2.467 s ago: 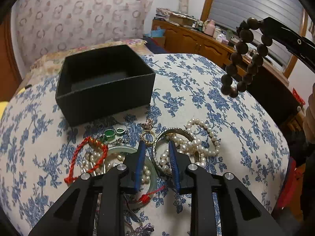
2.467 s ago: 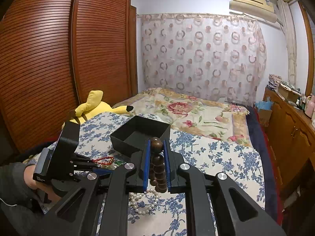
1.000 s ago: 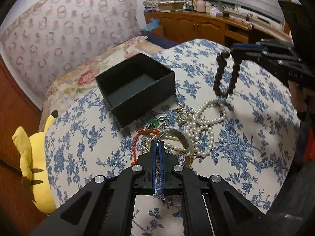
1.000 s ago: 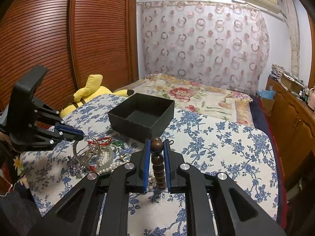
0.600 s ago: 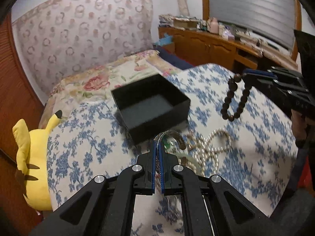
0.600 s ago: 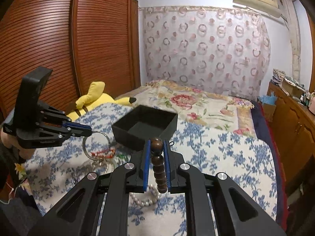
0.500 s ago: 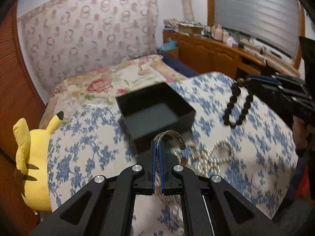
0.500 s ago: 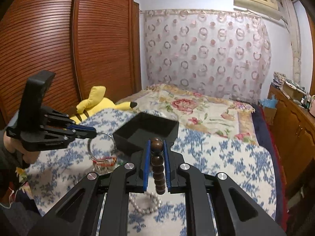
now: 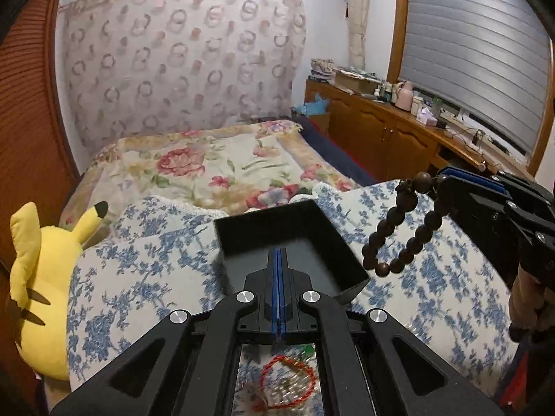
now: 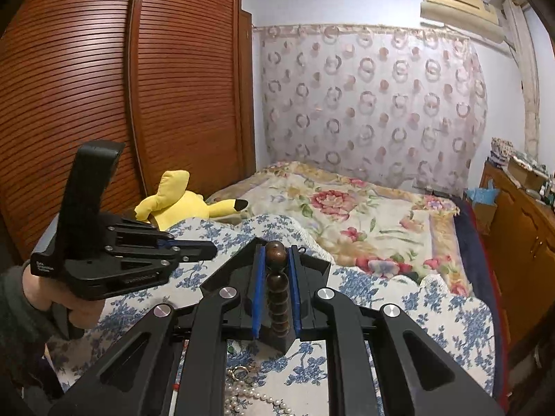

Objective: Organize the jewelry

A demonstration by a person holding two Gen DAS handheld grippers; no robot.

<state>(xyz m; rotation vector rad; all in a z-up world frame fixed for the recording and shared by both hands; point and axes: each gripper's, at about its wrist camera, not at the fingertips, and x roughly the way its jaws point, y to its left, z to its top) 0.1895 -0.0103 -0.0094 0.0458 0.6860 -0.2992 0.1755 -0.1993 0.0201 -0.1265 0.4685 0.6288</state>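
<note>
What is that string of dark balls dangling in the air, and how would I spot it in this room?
Start at the bed with the blue-flowered quilt and find the open black box sitting on it. Just right of the box, the right gripper holds up a brown wooden bead bracelet that hangs in a loop. Unlike the pearl strands and red cord bracelet lying on the quilt, it is dark, chunky and lifted in the air.

Our left gripper [image 9: 279,256] hides the near wall of the black box [image 9: 263,225]; whether anything sits between its closed fingers we cannot tell. Our right gripper [image 10: 275,270] covers most of that box, and much of the wooden bead bracelet [image 10: 276,260] lies hidden between its fingers. The red cord bracelet [image 9: 288,381] is blurred, glimpsed through the frame. The pearl strand [image 10: 249,402] is cut off by the bottom edge
</note>
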